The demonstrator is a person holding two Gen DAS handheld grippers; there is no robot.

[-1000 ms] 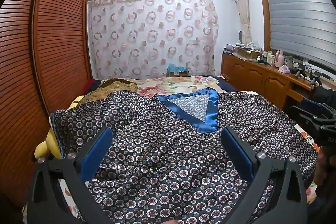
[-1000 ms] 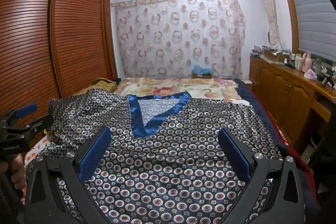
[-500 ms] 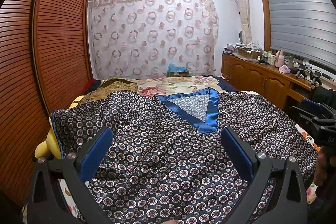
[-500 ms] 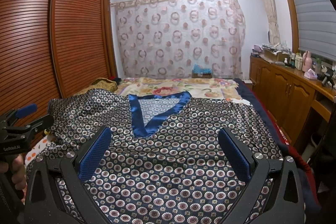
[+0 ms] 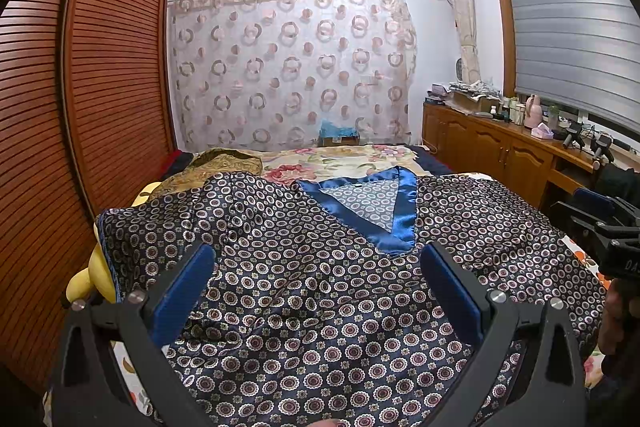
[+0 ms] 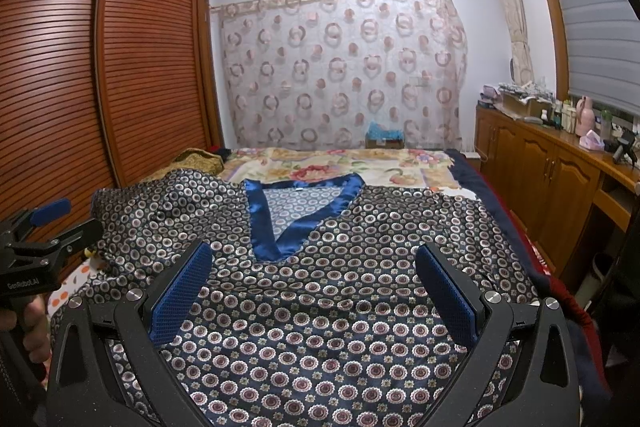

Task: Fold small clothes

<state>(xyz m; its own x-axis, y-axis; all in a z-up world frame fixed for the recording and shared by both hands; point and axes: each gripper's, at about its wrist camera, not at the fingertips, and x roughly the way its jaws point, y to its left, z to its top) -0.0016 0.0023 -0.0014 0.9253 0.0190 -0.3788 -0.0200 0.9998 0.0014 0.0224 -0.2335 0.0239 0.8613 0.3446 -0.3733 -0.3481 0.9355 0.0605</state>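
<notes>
A dark navy satin top [image 5: 320, 291] with small circle prints and a shiny blue V-neck band [image 5: 394, 227] lies spread flat on the bed, neck pointing away. My left gripper [image 5: 318, 263] hovers open over its lower left part, nothing between its blue pads. In the right wrist view the same top [image 6: 320, 307] fills the foreground, and my right gripper [image 6: 312, 261] stands open above its lower right part. Each gripper shows at the edge of the other's view: the right gripper [image 5: 604, 223] at far right, the left gripper [image 6: 44, 227] at far left, held by a hand.
A floral bedspread [image 5: 340, 161] covers the bed beyond the top. A brown-gold cloth [image 5: 208, 169] and a yellow soft toy [image 5: 94, 267] lie at the left edge. A slatted wooden wardrobe [image 5: 80, 107] stands left; a cluttered wooden sideboard [image 6: 552, 163] runs along the right.
</notes>
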